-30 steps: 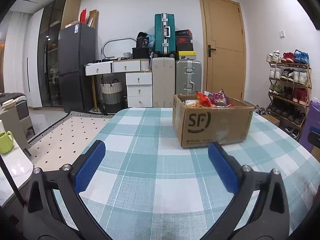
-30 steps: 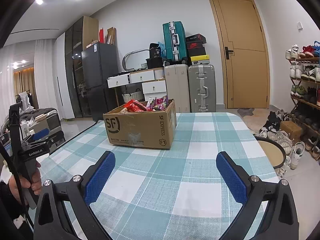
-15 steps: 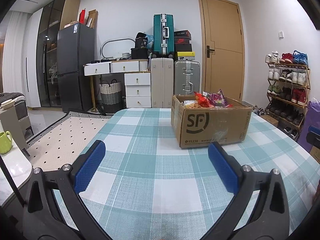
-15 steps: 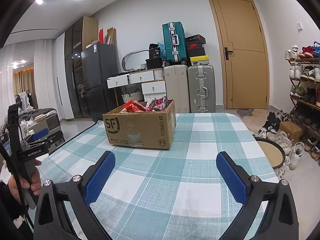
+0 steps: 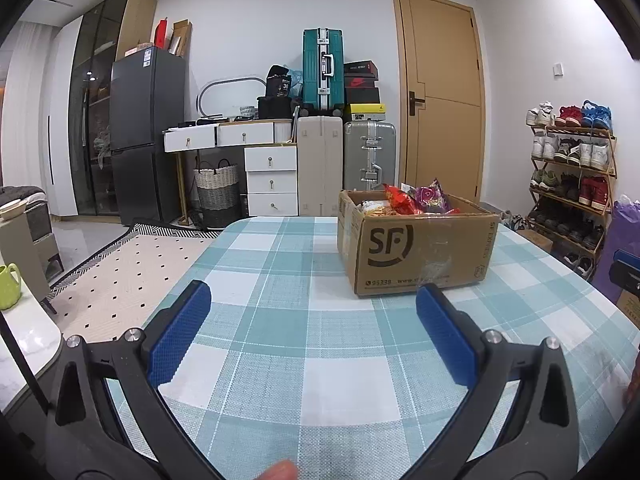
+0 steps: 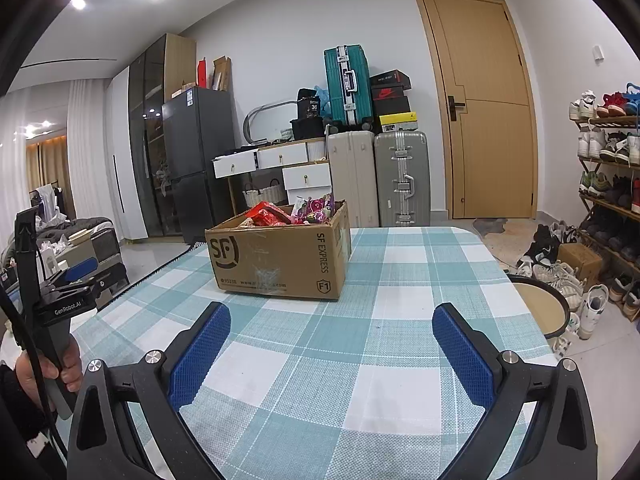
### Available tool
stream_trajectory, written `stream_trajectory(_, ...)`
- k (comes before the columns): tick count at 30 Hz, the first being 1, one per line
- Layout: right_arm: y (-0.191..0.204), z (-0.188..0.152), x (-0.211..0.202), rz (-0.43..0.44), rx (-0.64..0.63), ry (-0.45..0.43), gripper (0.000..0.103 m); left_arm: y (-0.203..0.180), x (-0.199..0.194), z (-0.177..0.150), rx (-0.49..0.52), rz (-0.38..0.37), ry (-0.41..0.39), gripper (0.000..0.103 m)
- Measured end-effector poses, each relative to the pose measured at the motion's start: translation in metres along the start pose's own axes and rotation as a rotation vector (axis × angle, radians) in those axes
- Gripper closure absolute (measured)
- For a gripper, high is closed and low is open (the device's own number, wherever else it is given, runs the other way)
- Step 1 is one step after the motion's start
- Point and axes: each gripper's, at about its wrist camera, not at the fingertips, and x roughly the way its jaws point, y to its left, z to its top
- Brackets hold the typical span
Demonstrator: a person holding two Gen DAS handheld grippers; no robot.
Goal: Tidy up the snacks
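A brown cardboard box (image 5: 416, 252) (image 6: 280, 256) marked SF stands on the blue-and-white checked table (image 5: 304, 320) (image 6: 400, 320). Red and purple snack packets (image 5: 416, 200) (image 6: 296, 212) stick out of its top. My left gripper (image 5: 312, 300) hovers open over the table, short of the box, which lies ahead and to its right. My right gripper (image 6: 332, 320) is open too, with the box ahead and to its left. Neither holds anything. In the right wrist view the left gripper (image 6: 76, 276) shows at the far left, held by a hand.
Suitcases (image 5: 344, 160), a white drawer unit (image 5: 272, 176) and a dark fridge (image 5: 144, 136) stand beyond the table's far end. A shoe rack (image 5: 572, 176) lines the right wall. A round stool (image 6: 536, 308) sits off the table's right edge. A green mug (image 5: 10, 286) rests on a side surface.
Both grippers drifted slightly; the box sits a little higher in the right wrist view and a touch left in the left wrist view. Both stay open.
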Motion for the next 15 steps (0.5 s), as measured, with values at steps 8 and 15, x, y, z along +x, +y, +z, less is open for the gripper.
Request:
stream_trajectory(8,0.0003,-0.0003,-0.0009,-0.001,0.0,-0.001,0.0,0.0004,-0.0002,0.0,0.001,-0.001,0.0,0.0)
stream_trajectory(15,0.0001,-0.0006,-0.0005,0.0,0.0,0.001,0.0,-0.0009,0.0019,-0.0009,-0.003,0.009,-0.001,0.0)
